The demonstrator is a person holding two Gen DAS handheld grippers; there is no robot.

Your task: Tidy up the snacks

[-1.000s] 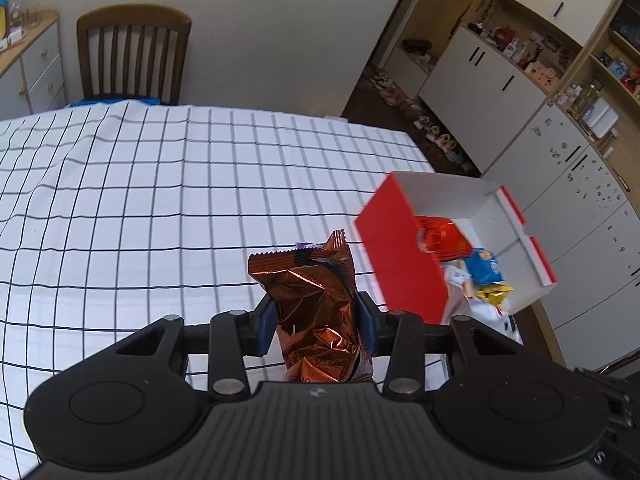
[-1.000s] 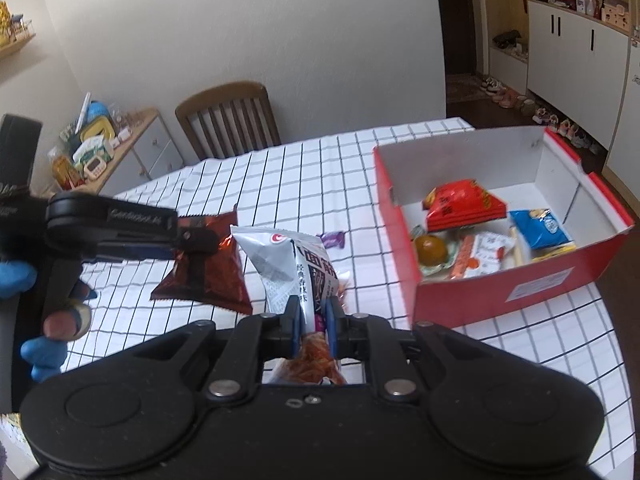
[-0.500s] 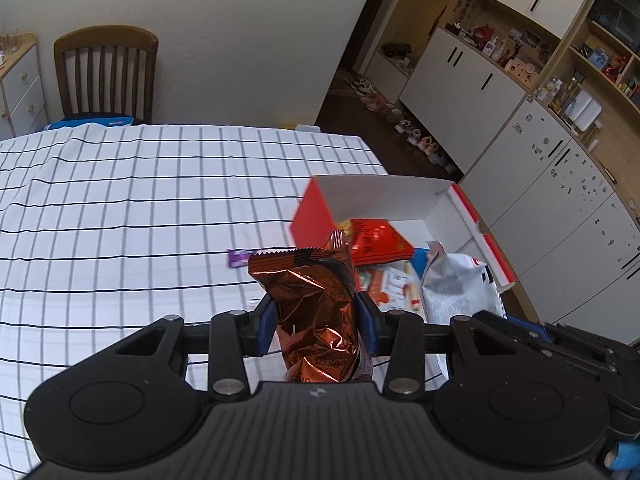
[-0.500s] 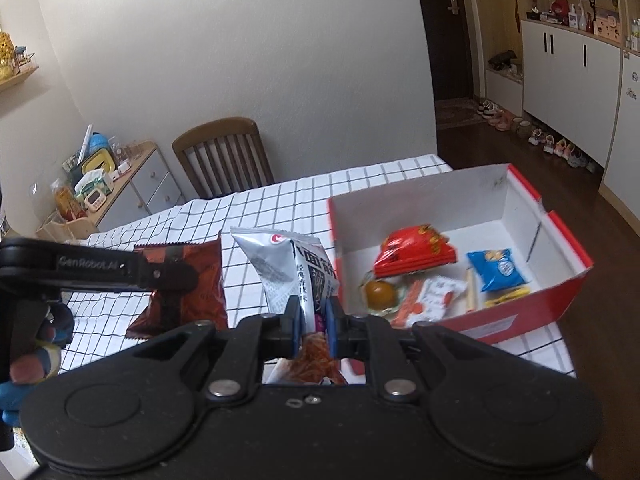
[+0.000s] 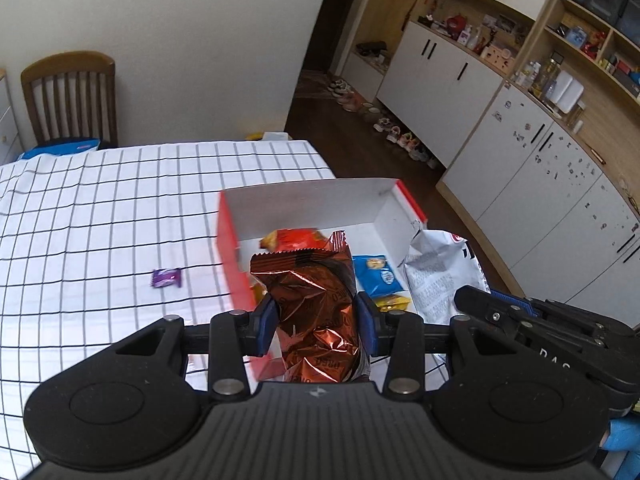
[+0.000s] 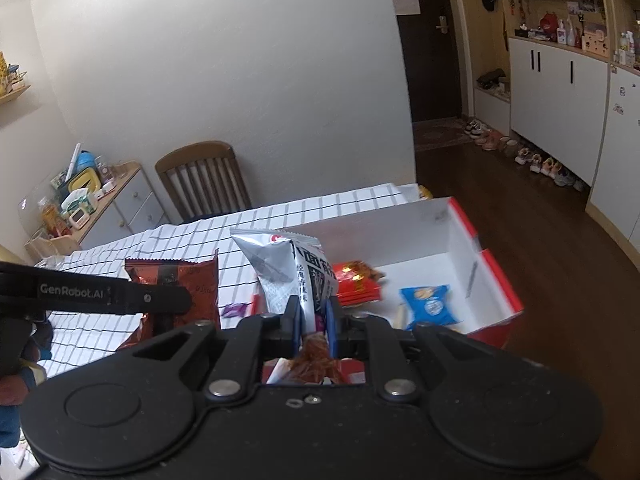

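Two packets in hand, one per tongs; both carried toward the box. Left wrist view: left tongs (image 5: 316, 322) clamped on the copper bag (image 5: 316, 308), pads pressing its mid-body from either side, bag upright with its crimped top edge pointing forward. Gripping low on the body leaves the upper half free to lead into the box (image 5: 304, 198), judged. Box is open-topped, red outside and white inside, sitting on the checked counter (image 5: 100, 208) near its right edge; the bag's top overlaps the box's near-left corner in this view, though whether it is actually over the interior cannot be told. Inside: red pack (image 5: 292, 239), blue pack (image 5: 376, 274), something yellow beside it. Purple candy (image 5: 166, 278) lies alone on the counter left of the box, not yet collected. Silver bag (image 5: 440, 270) and the other tongs' arm show at right, close alongside. Right wrist view: right tongs (image 6: 312, 326) closed narrow on the silver bag (image 6: 292, 276), pinched near its lower end so it stands tall and fans out above the pads. It hangs over the box's (image 6: 496, 280) near-left wall; red pack (image 6: 356, 282) and blue pack (image 6: 426, 300) visible beyond, far right of the floor bare. Copper bag (image 6: 176, 284) is held just left of it, over the counter (image 6: 320, 204). Judgement: transport phase, release comes next; the open right floor suits the silver bag. Risk: the two bags are near enough to snag each other on the drop.
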